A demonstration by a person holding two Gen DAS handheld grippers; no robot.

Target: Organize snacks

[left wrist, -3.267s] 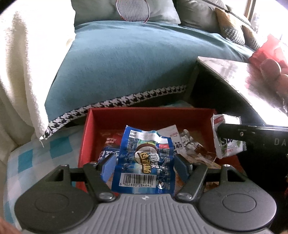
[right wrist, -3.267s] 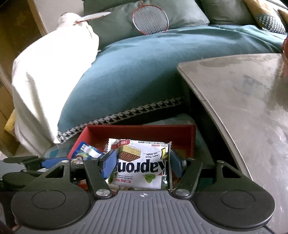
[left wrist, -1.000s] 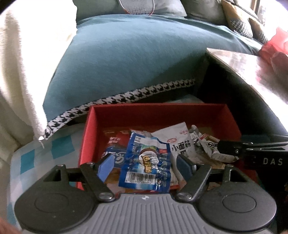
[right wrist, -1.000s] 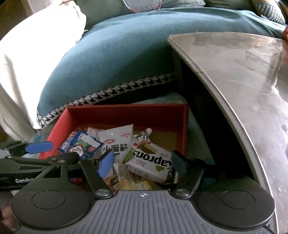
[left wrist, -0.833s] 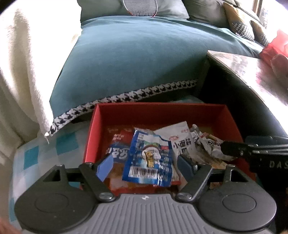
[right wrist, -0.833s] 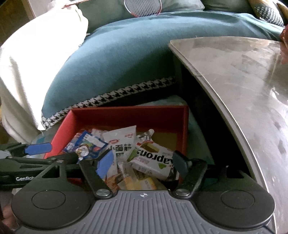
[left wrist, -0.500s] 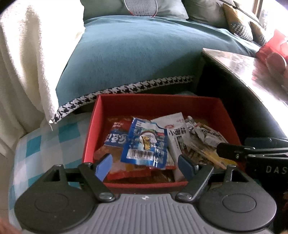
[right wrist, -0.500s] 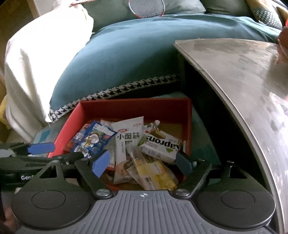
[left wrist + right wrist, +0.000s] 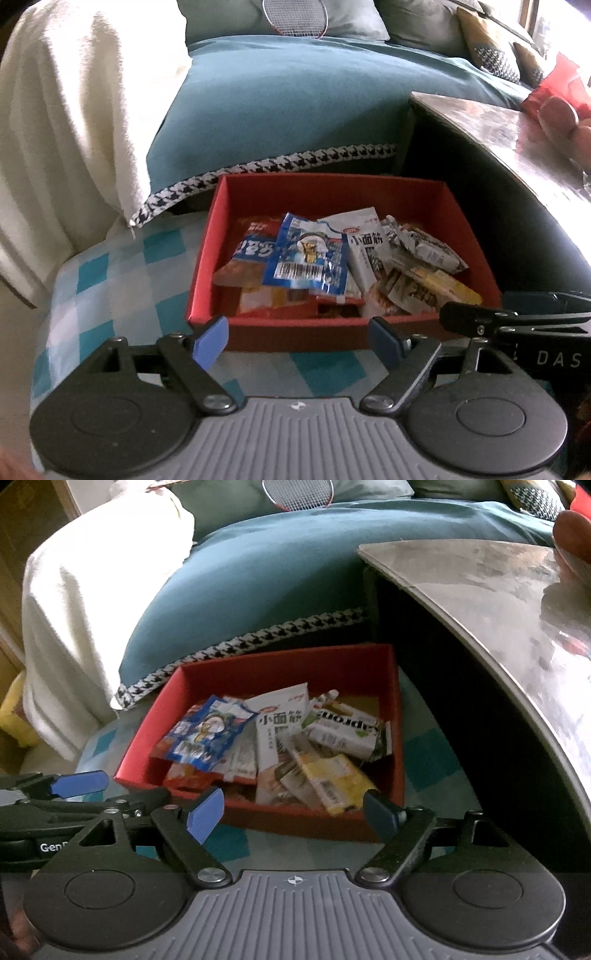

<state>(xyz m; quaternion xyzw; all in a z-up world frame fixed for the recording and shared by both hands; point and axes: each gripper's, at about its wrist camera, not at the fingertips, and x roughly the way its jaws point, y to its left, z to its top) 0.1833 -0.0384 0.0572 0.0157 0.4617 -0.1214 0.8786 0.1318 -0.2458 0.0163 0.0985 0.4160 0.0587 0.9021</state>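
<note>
A big teal blanket (image 9: 280, 99) covers the sofa behind the red box (image 9: 373, 188), and a white blanket (image 9: 74, 122) hangs to the box's left. A shiny surface (image 9: 517, 136) stands to the right of the box. The box sits on a blue and white checked cloth (image 9: 107, 295), and all the snacks lie inside it in a loose pile. Near the middle of the box is a white packet (image 9: 364, 247) with black letters. A blue snack bag (image 9: 308, 258) with a bar code lies on top, toward the box's left side. A white wafer pack (image 9: 343, 731) lies toward the box's right side, and a yellow packet (image 9: 338, 779) lies near the box's front wall. The left tongs (image 9: 297, 341) hang just in front of the box, spread wide with nothing between them. The right tongs (image 9: 293, 814) hang in front of the box too, also spread wide and holding nothing. The two tongs are side by side. A racket head (image 9: 295, 16) rests on a pillow far behind the box.
</note>
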